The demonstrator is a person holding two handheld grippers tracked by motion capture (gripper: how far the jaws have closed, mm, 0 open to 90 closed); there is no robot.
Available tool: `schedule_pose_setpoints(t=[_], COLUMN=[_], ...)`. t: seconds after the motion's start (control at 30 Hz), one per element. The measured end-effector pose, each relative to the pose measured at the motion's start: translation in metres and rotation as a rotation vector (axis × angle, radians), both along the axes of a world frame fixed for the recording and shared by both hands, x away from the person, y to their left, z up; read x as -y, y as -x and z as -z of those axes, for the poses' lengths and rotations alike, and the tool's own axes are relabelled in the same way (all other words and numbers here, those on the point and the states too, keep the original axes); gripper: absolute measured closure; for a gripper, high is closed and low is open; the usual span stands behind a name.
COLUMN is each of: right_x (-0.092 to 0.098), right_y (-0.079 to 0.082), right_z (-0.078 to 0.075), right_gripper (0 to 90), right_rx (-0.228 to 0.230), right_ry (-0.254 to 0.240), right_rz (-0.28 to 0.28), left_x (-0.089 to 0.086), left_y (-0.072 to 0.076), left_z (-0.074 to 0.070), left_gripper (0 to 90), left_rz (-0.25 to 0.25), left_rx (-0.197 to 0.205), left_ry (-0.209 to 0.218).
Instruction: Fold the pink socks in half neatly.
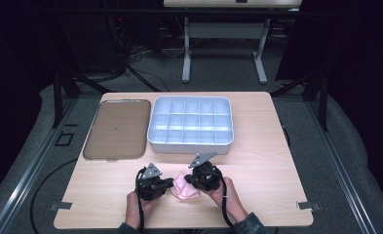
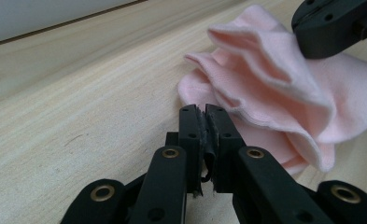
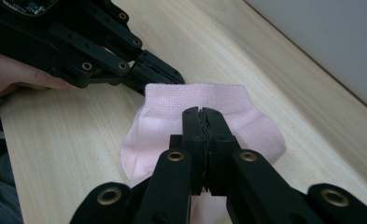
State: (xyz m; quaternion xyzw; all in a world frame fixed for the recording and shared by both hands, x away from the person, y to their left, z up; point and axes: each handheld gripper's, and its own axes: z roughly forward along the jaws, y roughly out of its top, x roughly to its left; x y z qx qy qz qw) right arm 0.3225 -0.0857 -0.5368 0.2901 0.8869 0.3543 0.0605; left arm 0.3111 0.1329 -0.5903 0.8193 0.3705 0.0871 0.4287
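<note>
A small pink sock [image 1: 185,187] lies crumpled near the table's front edge, between my two grippers. In the right gripper view my right gripper [image 3: 202,112] is shut on the sock [image 3: 251,130] just below its cuff. The left gripper view shows the cloth [image 2: 274,88] rising in folds towards that gripper [image 2: 302,32]. My left gripper [image 2: 204,112] has its jaws closed together at the sock's near edge, and no pink shows between them. Its tip [image 3: 179,78] reaches the cuff's far corner. Seen from above, the left gripper [image 1: 169,184] and the right gripper [image 1: 188,179] point at each other.
A white box [image 1: 189,147] with several compartments stands at the table's middle back. To its left lies a flat brown tray [image 1: 116,129]. The wooden table [image 1: 257,161] is bare on the right. A hand [image 3: 13,70] holds the left gripper.
</note>
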Motion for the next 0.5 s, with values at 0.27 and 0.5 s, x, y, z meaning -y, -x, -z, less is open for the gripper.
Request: schedule_pose_setpoints(t=[0.27, 0.5], right_x=[-0.010, -0.015], right_y=[-0.003, -0.005], right_z=[0.007, 0.016], right_gripper=[88.9, 88.4], right_rx=[-0.017, -0.035], right_ry=[0.017, 0.061], right_rz=[-0.029, -0.051], left_x=[0.000, 0.000], left_y=[0.000, 0.000], left_z=[0.000, 0.000], left_gripper=[85.2, 85.2], left_rz=[0.002, 0.002], left_rx=[0.002, 0.002], left_ry=[-0.002, -0.002])
